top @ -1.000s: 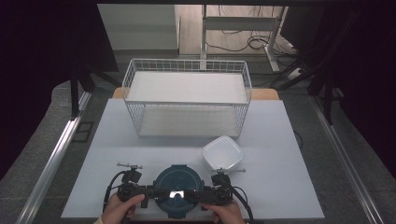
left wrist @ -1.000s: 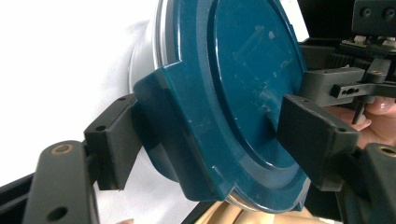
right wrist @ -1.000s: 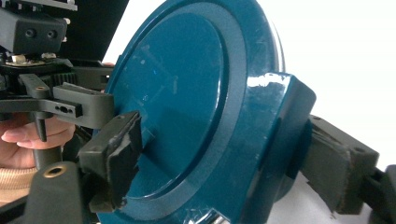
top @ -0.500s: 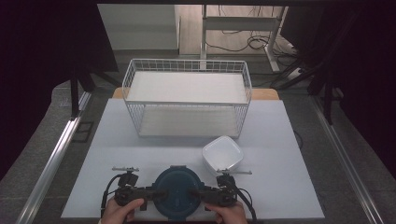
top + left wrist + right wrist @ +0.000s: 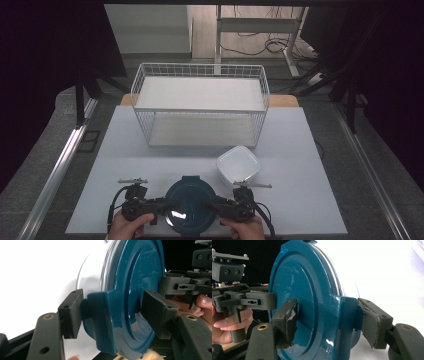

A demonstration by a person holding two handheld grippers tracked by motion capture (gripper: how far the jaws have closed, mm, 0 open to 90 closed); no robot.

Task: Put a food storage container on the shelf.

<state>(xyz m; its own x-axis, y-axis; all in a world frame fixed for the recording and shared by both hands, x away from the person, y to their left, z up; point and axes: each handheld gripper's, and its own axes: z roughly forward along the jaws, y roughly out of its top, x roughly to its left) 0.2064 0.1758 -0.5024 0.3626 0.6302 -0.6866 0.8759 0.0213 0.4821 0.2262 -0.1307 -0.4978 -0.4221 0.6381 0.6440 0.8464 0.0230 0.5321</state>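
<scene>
Lidded container at table's near edge; bowl right behind; basket beyond.

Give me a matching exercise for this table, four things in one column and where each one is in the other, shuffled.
Things:
1. teal lid
2. white container
3. wire basket
4. left gripper

Places or states:
A. at the far side of the table, nothing in it
B. between both grippers at the near edge
C. jaws on the lid's left clip tab
D. open-topped, just behind the right gripper

Pairs: 1-B, 2-D, 3-A, 4-C
</scene>
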